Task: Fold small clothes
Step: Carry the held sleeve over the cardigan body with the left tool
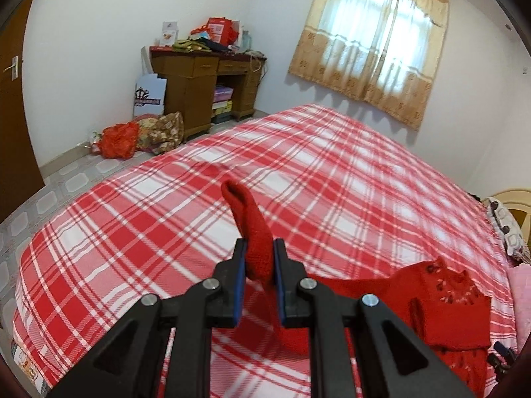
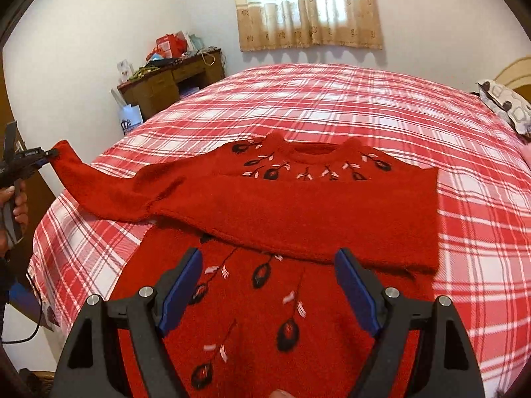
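L gripper is clamping the cuff end of the red sweater's sleeve, pads squeezed in on the knit, w/ the cuff tip sticking up past the fingertips. From the R wrist view that same gripper is sitting far left of the garment, so the sleeve is running as a long taut strip from the grip down and rightward to the shoulder seam; its long axis is lying roughly across the bed, pointing back at the sweater body. The red sweater is lying on the plaid bedspread, collar away from the cameras, top part looking already doubled over the embroidered lower part, the other side's edge sitting squared off at right. R gripper is hanging released, jaws wide, nothing btwn them, just above the lower front panel near the fold edge. Judging by this, the sleeve fold is next: it needs carrying inward along its own axis, toward the body, and the L hand is the only one placed for that; the R one is nearer the torso, prob. best for pinning the body so it isn't dragging.
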